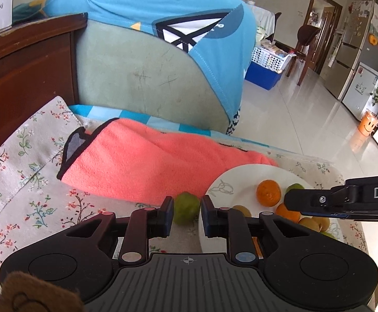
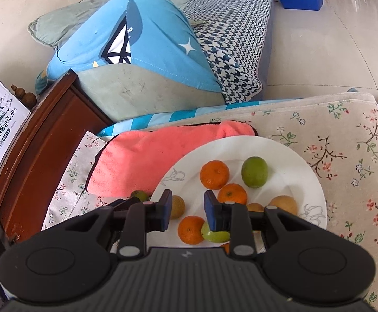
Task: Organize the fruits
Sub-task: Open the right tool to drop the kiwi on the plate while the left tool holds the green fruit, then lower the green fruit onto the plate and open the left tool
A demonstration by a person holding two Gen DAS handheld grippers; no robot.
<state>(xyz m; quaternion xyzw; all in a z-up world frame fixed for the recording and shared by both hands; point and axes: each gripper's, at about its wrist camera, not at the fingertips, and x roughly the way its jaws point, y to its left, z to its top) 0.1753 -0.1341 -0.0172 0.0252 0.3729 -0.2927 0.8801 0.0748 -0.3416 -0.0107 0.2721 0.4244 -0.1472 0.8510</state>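
One round green lime-like fruit (image 1: 186,208) lies on the floral-cloth cushion (image 1: 27,156), just left of the white plate (image 1: 243,176), between the left tool's (image 1: 187,208) parted fingers, apparently unclamped; next: close, lift, plate; right tool (image 2: 186,208) released above plate.

Bright, even daylight fills both views; the glossy floor (image 1: 306,109) shows pale glare. Shadows are soft. Fisheye bending curves the edges, with dark vignetted corners. Focus stays sharp.
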